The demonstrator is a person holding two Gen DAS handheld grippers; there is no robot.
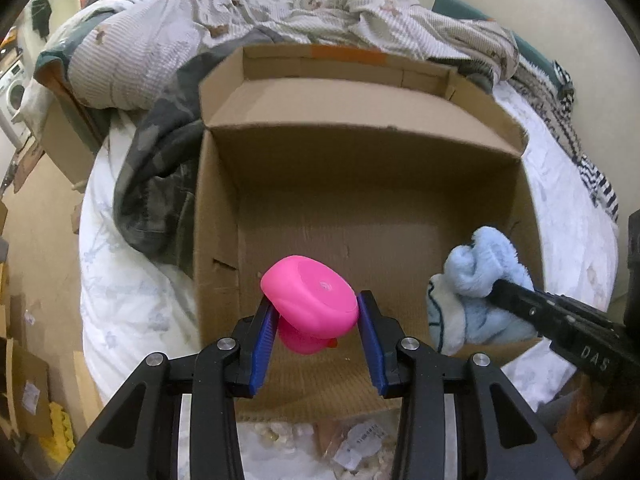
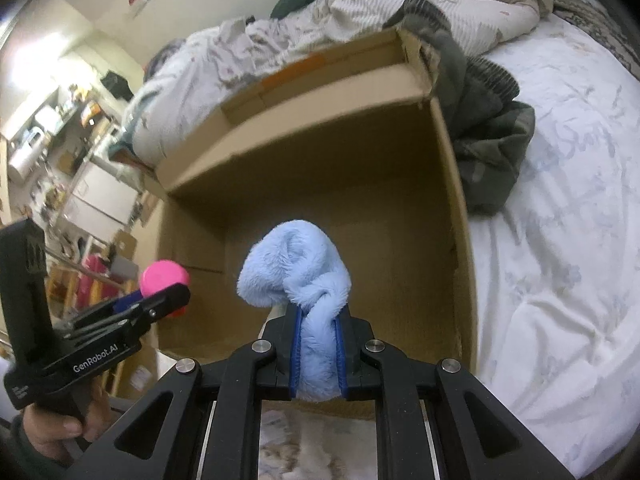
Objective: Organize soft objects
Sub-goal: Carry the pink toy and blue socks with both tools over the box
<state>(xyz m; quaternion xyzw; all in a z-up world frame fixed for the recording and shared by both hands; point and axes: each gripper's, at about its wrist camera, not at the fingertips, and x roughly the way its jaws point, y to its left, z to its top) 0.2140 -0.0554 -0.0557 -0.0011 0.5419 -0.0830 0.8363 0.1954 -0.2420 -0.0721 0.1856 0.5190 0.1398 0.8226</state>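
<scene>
Left hand-held gripper (image 1: 316, 320) pinches a pink rubber duck (image 1: 310, 306) over the cardboard box (image 1: 360, 184); right hand-held gripper (image 2: 318, 346) clamps a blue plush toy (image 2: 296, 272) alongside.

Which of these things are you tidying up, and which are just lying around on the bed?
Part of the job:
pink toy in the left gripper
blue fluffy cloth in the right gripper
cardboard box

Just lying about:
rumpled duvet
dark blanket
</scene>
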